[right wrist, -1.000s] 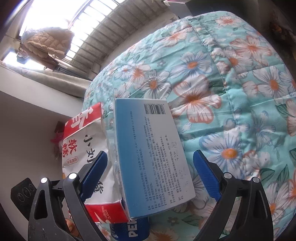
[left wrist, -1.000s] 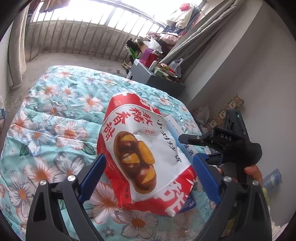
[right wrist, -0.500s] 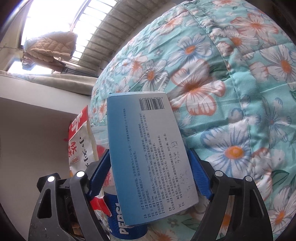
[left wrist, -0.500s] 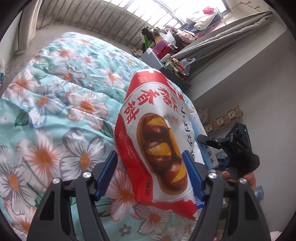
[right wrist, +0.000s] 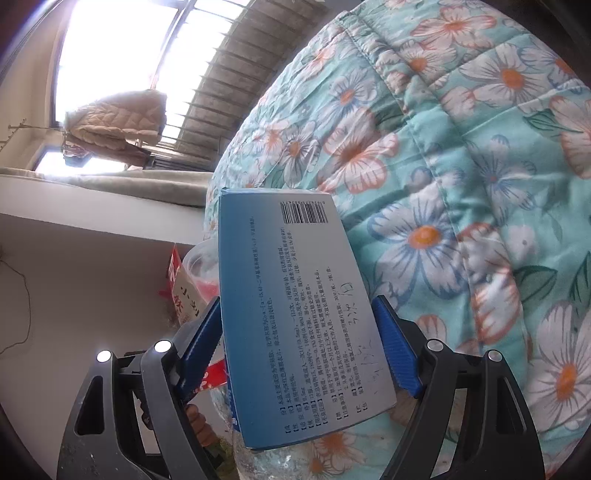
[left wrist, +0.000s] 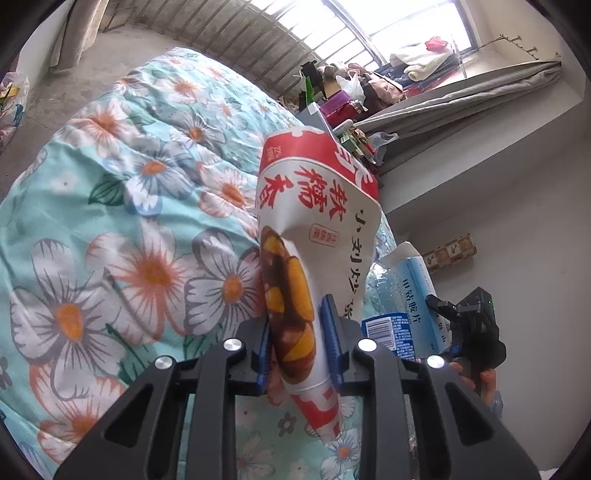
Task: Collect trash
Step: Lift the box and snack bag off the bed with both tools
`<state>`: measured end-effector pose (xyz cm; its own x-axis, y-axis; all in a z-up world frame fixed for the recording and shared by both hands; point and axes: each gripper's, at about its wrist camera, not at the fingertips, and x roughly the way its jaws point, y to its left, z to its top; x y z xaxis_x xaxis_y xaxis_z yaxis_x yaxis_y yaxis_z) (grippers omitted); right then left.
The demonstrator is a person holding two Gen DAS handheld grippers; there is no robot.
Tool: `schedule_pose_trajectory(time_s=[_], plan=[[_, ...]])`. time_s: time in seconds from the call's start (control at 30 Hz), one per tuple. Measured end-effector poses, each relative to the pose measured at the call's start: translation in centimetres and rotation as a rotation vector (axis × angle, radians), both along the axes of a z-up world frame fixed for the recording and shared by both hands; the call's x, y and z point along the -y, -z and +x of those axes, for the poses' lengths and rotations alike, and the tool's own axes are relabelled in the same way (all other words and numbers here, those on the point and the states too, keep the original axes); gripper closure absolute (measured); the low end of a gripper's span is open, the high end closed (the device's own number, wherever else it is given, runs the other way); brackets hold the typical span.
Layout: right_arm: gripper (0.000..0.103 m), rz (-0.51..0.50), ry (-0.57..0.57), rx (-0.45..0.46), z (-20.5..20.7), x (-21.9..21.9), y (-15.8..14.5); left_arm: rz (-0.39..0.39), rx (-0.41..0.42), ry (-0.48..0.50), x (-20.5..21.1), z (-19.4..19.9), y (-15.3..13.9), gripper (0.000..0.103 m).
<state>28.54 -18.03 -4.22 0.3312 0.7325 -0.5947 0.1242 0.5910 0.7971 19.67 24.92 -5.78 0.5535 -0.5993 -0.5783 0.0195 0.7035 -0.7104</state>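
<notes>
Left gripper (left wrist: 298, 345): its blue-padded fingers (left wrist: 330, 341) are clamped on the lower part of a red-and-white snack bag (left wrist: 314, 236). The bag is crumpled at the point of grip and rises between the fingers, its printed top leaning forward beyond the fingertips; its red bottom edge hangs below them. To the right of these fingers, in the left wrist view, lie the blue medicine box (left wrist: 417, 295) and a blue-labelled bottle (left wrist: 391, 332), with the right gripper (left wrist: 469, 328) and part of the hand behind them. Right gripper (right wrist: 301, 347): its fingers (right wrist: 395, 354) are closed against both long edges of the same blue medicine box (right wrist: 295, 310), which stands between them with the barcode end pointing away beyond the fingertips and the printed face toward the camera. Left of these fingers, the snack bag (right wrist: 184, 295) shows partly behind the box, together with a clear plastic item that cannot be identified. Under and beyond both pairs of fingers spreads a bed with a teal floral quilt (right wrist: 461, 166). A barred window (left wrist: 332, 33) stands far ahead of the left fingers.
</notes>
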Motion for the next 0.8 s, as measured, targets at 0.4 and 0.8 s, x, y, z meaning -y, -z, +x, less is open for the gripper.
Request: schedule_pose_trajectory(time_s=[0.4, 0.8], plan=[[0.028, -0.052, 0.028, 0.029, -4.1, 1.1, -1.1, 0.287, 0.093, 0.027, -0.1, -4.3, -4.9, 0.081], [0.028, -0.274, 0.021, 0.096, -7.6, -0.5, -2.5, 0.761, 0.273, 0.273, 8.7, -7.6, -5.8, 0.08]])
